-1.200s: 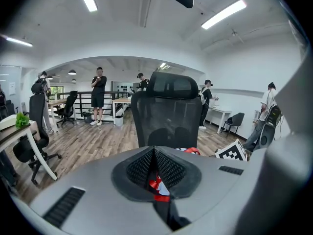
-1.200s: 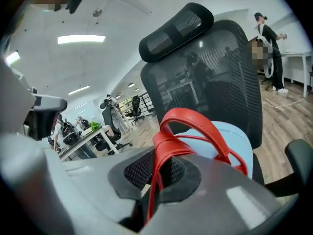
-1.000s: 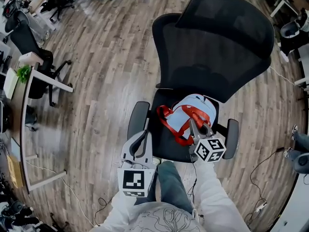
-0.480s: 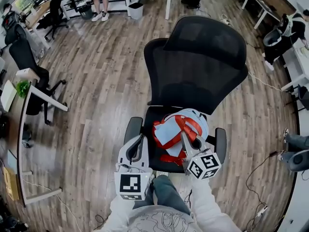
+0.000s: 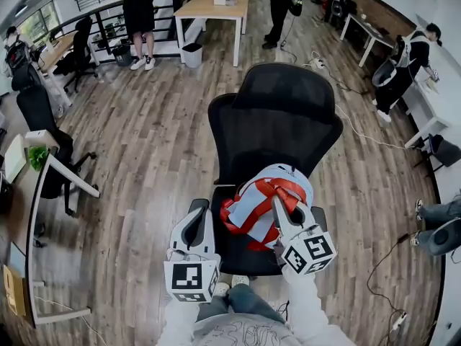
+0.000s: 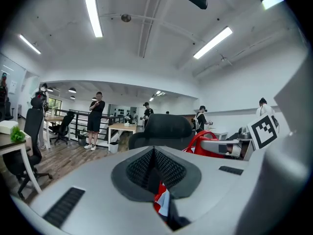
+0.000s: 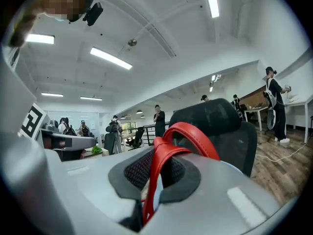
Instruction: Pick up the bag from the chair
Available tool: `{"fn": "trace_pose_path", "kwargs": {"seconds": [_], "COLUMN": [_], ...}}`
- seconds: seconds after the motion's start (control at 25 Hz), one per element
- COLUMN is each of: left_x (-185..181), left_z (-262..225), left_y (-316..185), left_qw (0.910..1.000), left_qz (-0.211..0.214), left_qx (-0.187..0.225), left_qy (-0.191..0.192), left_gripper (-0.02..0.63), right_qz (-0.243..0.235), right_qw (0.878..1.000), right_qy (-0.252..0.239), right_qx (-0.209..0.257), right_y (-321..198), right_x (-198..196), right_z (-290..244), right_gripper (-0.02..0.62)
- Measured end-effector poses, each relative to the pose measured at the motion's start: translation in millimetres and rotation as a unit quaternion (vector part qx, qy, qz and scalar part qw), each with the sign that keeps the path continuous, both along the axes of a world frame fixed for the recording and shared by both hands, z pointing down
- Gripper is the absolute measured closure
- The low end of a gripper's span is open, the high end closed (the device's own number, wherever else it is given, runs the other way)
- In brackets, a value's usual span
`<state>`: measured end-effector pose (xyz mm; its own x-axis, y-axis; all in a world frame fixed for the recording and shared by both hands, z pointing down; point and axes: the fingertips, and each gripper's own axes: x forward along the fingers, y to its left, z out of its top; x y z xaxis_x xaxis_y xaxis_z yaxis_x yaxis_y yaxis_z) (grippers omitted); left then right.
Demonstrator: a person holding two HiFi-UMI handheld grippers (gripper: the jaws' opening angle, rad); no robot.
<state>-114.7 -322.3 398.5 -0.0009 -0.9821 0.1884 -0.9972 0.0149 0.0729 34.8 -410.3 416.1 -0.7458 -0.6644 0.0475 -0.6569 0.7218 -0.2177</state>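
Observation:
A light blue bag (image 5: 253, 202) with red straps (image 5: 277, 190) hangs in front of the black office chair (image 5: 277, 121), just over its seat. My right gripper (image 5: 283, 206) is shut on a red strap (image 7: 172, 150), which loops up out of its closed jaws in the right gripper view (image 7: 150, 181). My left gripper (image 5: 196, 220) sits over the chair's left armrest, left of the bag, shut with nothing in it. The left gripper view (image 6: 155, 169) shows the chair back (image 6: 161, 127) ahead and the bag's red strap (image 6: 199, 140) to the right.
The chair stands on a wood floor. A desk with a plant (image 5: 36, 157) and another chair (image 5: 43, 121) are at the left. People stand by a table (image 5: 212, 6) at the back, and another person (image 5: 407, 56) is at the right. A cable (image 5: 392, 254) lies on the floor at the right.
The right gripper has risen with the red strap, and the bag has come up off the seat. The left gripper stayed beside it. The head view has tilted up.

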Motion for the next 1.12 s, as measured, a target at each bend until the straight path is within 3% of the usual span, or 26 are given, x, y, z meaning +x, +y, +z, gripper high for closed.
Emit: {"fn": "trace_pose_path", "kwargs": {"seconds": [0.32,0.68,1.12], "left_x": [9.3,18.7,20.3], "left_z": [-49.4,-68.2,-72.6], "left_y": [9.1,24.7,26.3], "left_qw": [0.9986,0.9973,0.9966], "left_qz": [0.014,0.017,0.021], "left_qx": [0.049,0.067,0.076], "left_qy": [-0.017,-0.022,-0.024], "left_gripper": [0.601,0.601,0.601], "right_qz": [0.032,0.076,0.091], "right_qw": [0.999,0.996,0.994], "right_qy": [-0.01,-0.02,-0.038], "right_qx": [0.037,0.049,0.053], "right_y": [24.5,43.0,46.7], "right_x": [18.4,40.4,50.0], "right_z": [-52.2,-73.9,-82.4], "right_gripper": [0.575,0.575,0.575]}}
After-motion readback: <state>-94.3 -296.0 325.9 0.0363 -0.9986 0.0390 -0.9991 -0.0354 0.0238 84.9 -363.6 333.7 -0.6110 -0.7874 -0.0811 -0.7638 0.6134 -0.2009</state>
